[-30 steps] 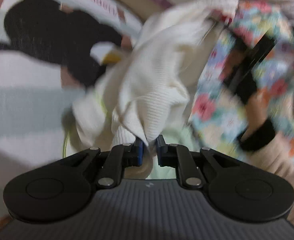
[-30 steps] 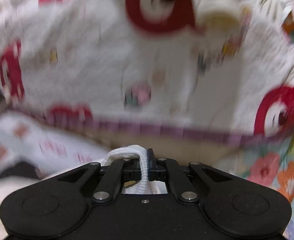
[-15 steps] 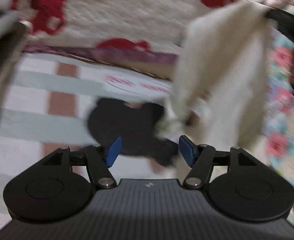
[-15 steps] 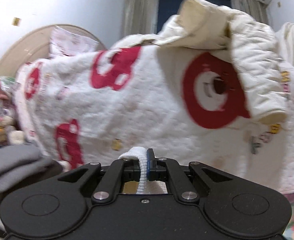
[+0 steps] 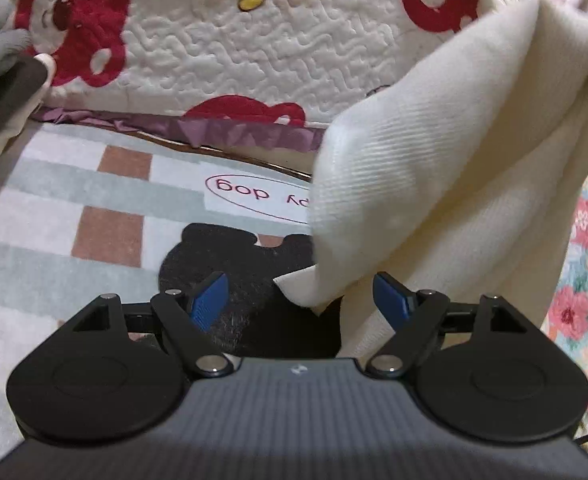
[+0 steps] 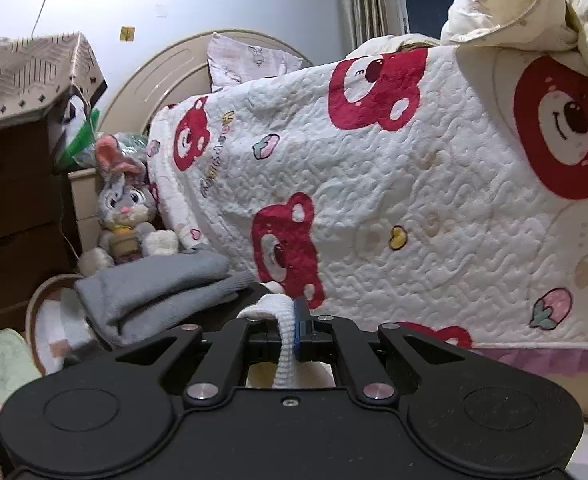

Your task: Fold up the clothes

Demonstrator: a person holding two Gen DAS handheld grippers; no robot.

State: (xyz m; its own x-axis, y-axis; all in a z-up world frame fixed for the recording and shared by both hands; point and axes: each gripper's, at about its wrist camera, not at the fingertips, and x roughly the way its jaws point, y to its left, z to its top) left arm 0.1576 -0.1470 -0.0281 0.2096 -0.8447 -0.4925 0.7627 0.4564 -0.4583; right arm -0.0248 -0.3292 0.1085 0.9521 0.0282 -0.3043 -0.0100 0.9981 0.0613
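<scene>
- Our left gripper [image 5: 300, 300] stands with its blue pads [image 5: 208, 300] wide apart, holding nothing; a lower corner of the cream garment [image 5: 434, 184] dangles between them, and whether it touches is unclear.
- The garment hangs in the air, its long axis running from upper right down to lower left, corner pointing down over the striped rug [image 5: 54, 216] and its black printed shape [image 5: 230, 264].
- Our right gripper [image 6: 294, 330] is clamped on a white ribbed edge [image 6: 284, 344] of the garment.
- Behind, we see a bear-print quilt [image 6: 394, 160], folded grey clothes [image 6: 154, 284] and a plush rabbit [image 6: 124, 204].
</scene>
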